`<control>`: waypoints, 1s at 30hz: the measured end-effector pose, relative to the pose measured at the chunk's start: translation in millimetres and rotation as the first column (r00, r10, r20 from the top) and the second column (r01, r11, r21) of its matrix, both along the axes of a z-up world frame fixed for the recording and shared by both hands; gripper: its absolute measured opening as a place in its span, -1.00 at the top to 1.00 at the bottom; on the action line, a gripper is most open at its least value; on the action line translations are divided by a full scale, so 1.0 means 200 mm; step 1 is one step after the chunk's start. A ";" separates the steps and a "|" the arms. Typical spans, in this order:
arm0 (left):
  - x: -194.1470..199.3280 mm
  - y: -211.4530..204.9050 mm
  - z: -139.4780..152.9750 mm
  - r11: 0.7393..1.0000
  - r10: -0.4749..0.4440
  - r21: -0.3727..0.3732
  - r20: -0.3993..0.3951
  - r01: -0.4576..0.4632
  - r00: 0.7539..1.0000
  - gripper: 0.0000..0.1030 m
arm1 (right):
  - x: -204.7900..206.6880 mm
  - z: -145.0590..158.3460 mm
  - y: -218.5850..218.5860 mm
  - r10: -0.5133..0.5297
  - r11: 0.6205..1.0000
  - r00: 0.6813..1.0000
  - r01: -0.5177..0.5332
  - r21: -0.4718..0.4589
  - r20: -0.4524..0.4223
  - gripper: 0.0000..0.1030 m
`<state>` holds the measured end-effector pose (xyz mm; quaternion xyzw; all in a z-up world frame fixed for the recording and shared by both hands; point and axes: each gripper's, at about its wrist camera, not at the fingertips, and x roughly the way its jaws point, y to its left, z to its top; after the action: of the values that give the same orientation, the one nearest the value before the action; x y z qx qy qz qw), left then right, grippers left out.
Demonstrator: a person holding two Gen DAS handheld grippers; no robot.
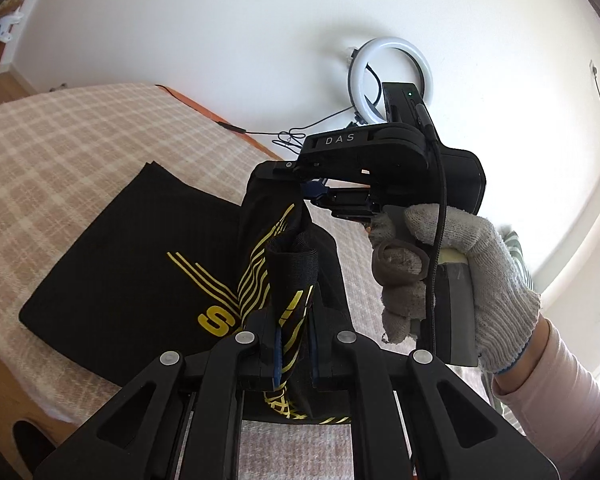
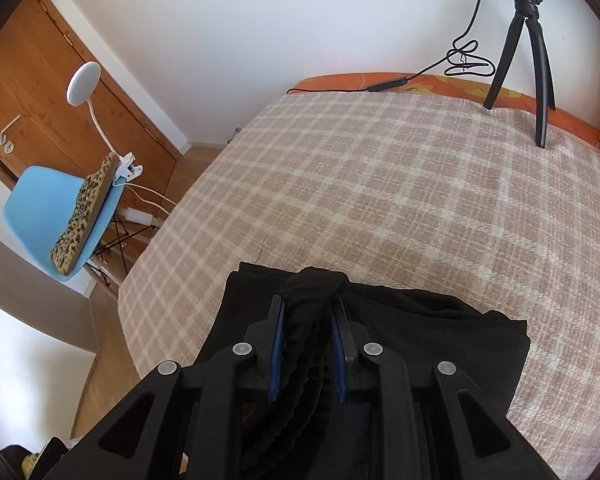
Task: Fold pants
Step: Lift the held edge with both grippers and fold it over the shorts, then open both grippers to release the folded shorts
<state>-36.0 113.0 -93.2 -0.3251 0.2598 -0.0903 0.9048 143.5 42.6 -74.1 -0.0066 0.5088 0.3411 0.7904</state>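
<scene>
The black pants with yellow stripes and lettering lie partly on the checked bed cover, one end lifted. My left gripper is shut on a bunched fold of the pants near the yellow print. My right gripper shows in the left wrist view, held by a gloved hand, shut on the raised edge of the same cloth. In the right wrist view my right gripper is shut on a thick bunch of the black pants, held a little above the bed.
The checked beige bed cover spreads ahead. A black tripod with a ring light and cable stands at the far edge by the white wall. A blue chair with a clip lamp and a wooden door stand left.
</scene>
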 end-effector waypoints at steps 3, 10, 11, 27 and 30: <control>0.00 0.07 -0.02 0.999 0.032 -0.008 -0.011 -0.032 0.999 0.84 | -0.01 -0.04 0.11 0.021 0.999 1.000 -0.020 -0.038 0.004 0.62; -0.05 0.20 -0.08 0.995 0.098 -0.003 -0.040 -0.098 0.994 0.84 | -0.02 -0.13 0.29 0.044 0.995 0.999 -0.045 -0.087 -0.011 0.62; -0.06 0.21 -0.09 0.995 0.102 -0.003 -0.047 -0.102 0.994 0.84 | -0.02 -0.14 0.31 0.048 0.994 0.999 -0.049 -0.094 -0.010 0.62; -0.22 0.20 0.00 0.943 0.266 0.220 -0.059 -0.248 0.962 0.01 | -0.02 0.05 0.05 0.027 0.998 0.998 -0.030 0.056 0.048 0.02; -0.24 0.17 0.05 0.922 0.285 0.280 -0.029 -0.266 0.958 0.01 | -0.08 0.05 -0.08 0.037 0.997 0.997 -0.041 0.059 0.067 0.02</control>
<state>-83.8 147.7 -82.4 -0.2332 0.2524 0.0859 0.9352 128.1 26.7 -63.3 -0.0039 0.4717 0.3714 0.7997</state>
